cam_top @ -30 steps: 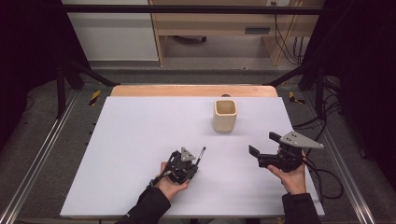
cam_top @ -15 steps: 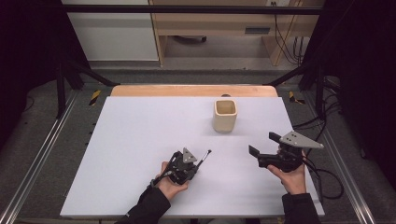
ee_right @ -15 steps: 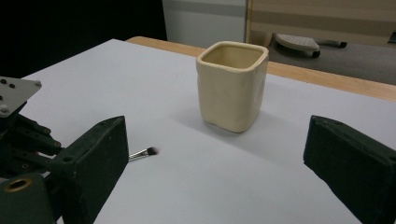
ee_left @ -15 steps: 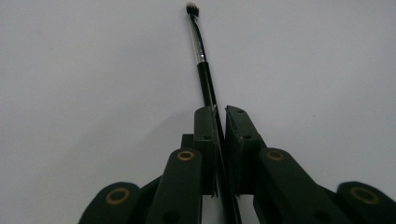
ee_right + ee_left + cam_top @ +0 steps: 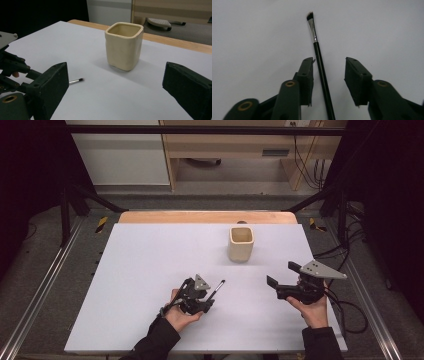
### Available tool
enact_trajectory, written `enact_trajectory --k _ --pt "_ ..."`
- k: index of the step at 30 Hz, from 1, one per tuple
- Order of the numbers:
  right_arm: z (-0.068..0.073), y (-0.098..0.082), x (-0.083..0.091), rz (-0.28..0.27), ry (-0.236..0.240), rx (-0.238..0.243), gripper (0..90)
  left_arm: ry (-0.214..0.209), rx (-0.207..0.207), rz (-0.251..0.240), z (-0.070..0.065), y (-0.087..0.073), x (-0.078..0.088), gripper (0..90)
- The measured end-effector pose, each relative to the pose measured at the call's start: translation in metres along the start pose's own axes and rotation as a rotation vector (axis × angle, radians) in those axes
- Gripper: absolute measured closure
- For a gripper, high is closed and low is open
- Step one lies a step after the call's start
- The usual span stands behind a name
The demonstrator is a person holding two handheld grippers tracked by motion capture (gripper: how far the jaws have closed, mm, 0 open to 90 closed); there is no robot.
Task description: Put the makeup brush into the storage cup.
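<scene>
1. Near the front of the white table [image 5: 140, 270], the left hand [image 5: 181, 315] holds the left gripper [image 5: 212, 295] low, pointing to the far right
2. Its two black jaws are apart, and a thin brush [image 5: 320, 65] lies between them; the brush sits close to one jaw, but I cannot tell if it touches, and the jaws do not squeeze it
3. On the right side, the right hand [image 5: 314, 309] holds the right gripper [image 5: 280, 279] a bit above the table, pointing left; its jaws are wide open with nothing between them
4. The brush has a long, shiny black handle, a silver metal band, and a small dark tip of hair cut on a slant; it lies flat on the table with the hair end pointing away from the person
5. The cup [image 5: 241, 243] is cream, smooth, and square with round corners; it stands upright on the far right part of the table, well apart from both grippers
6. I can see only the cup's pale inner walls near the top, so I cannot tell what is inside
</scene>
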State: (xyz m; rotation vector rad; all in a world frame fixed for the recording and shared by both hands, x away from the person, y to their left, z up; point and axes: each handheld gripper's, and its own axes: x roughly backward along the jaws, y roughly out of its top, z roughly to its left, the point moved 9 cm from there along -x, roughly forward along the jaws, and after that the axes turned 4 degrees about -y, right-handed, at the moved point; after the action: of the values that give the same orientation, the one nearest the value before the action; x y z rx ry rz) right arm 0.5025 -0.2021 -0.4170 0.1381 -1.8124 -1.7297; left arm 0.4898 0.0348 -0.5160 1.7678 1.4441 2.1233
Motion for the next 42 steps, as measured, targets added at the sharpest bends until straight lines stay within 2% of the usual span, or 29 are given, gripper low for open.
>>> enact_trajectory --k 6,8,9,11,15,20,27,36,42 --pt "0.001 -0.001 -0.001 0.007 0.006 -0.002 7.3 -0.01 -0.017 0.076 0.008 0.006 0.001 40.8" --pt "0.001 -0.001 -0.001 0.007 0.007 -0.001 7.4 0.01 -0.009 0.072 0.011 0.009 -0.001 35.1" --pt "0.001 -0.001 -0.001 0.007 0.007 -0.001 7.4 0.01 -0.009 0.072 0.011 0.009 -0.001 34.7" --pt "0.001 -0.001 -0.001 0.009 0.005 0.002 7.5 0.008 -0.024 0.119 0.013 0.01 -0.007 31.9" --pt "0.001 -0.001 0.0 0.009 0.009 0.003 7.6 0.006 -0.033 0.162 0.012 0.011 -0.015 30.7" --pt "0.001 0.0 0.0 0.008 0.008 0.002 7.6 -0.007 -0.027 0.199 0.012 0.011 -0.022 41.4" --pt "0.001 -0.001 0.0 0.012 0.017 -0.002 8.5 -0.015 -0.043 0.242 0.012 0.008 -0.025 55.9" --pt "0.002 -0.002 -0.001 0.019 0.019 0.0 8.3 -0.006 -0.033 0.255 0.012 0.006 -0.027 67.8" --pt "0.002 -0.002 -0.001 0.022 0.02 -0.001 8.0 0.002 -0.034 0.274 0.01 0.005 -0.027 72.2"
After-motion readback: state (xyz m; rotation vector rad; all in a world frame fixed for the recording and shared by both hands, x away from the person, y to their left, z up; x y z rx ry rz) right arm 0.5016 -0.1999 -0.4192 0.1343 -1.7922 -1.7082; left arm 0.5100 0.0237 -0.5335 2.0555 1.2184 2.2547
